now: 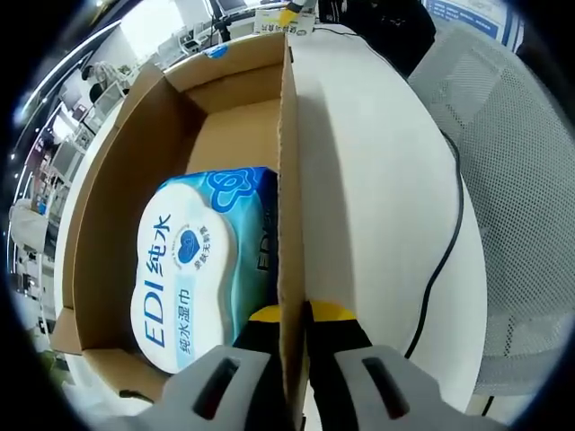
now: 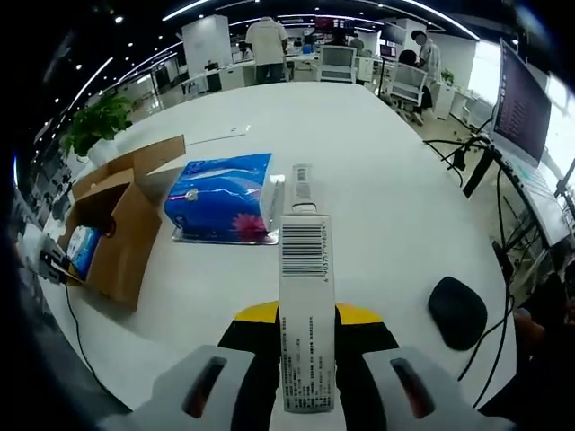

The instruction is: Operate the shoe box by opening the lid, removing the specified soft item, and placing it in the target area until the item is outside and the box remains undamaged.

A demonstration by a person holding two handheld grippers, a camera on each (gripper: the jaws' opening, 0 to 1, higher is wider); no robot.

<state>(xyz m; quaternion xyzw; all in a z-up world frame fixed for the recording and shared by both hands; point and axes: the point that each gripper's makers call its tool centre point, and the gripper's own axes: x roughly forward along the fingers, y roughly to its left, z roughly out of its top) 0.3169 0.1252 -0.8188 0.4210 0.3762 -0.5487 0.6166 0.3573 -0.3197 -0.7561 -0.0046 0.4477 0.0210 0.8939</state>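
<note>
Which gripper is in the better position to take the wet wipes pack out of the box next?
Probably the left gripper: it is at the cardboard box, clamped on its wall, right beside the wet wipes pack. The right gripper holds a barcoded carton far from the box.

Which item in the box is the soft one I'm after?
Find the open cardboard box at the white table's edge. Inside lies a blue wet-wipes pack with a white lid printed EDI. The blue tissue pack lies outside on the table.
</note>
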